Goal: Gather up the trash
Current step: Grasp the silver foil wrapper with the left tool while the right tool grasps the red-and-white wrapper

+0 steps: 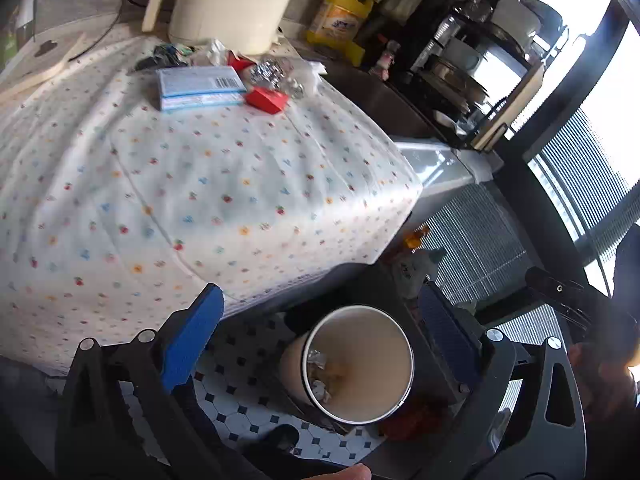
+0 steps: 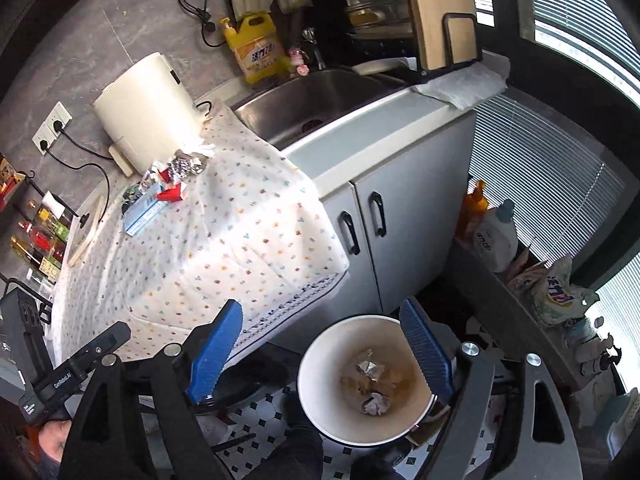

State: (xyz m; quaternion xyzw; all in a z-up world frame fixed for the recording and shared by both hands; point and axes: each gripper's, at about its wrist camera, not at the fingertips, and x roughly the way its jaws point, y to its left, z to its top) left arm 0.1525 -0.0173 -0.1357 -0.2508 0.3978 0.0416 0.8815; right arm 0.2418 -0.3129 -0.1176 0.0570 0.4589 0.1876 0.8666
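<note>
Trash (image 1: 224, 76) left in a heap at the far end of the cloth (image 1: 208, 184) on the bench: blue-white box (image 1: 200, 87) nearest, red carton (image 1: 267, 99) touching its right end, foil wad (image 1: 269, 72) just behind, dark scraps and white paper further left and behind. Box long axis runs left to right across the left wrist view, roughly square to the reach. In the right wrist view, same heap (image 2: 168, 184) far and to the left, box (image 2: 143, 212) lying slantwise, red carton (image 2: 173, 193) at its far end.

Bin (image 1: 358, 364) on the tiled floor just below both grippers, by the near bench corner, with crumpled foil and paper (image 2: 372, 384) already inside. Heap well apart from it, across the whole cloth.

Left gripper (image 1: 320, 340) spread wide, nothing between the pads, bin mouth in the gap. Right gripper (image 2: 322, 356) likewise wide open and empty, over the same bin (image 2: 366, 380).

Next reach judged to go up and away over the cloth toward the far end. Heap sits closer to centre in the left view, so left gripper looks better placed; right would need to cross leftward. Box likely easiest taken across its short side; red carton small enough for either way.
</note>
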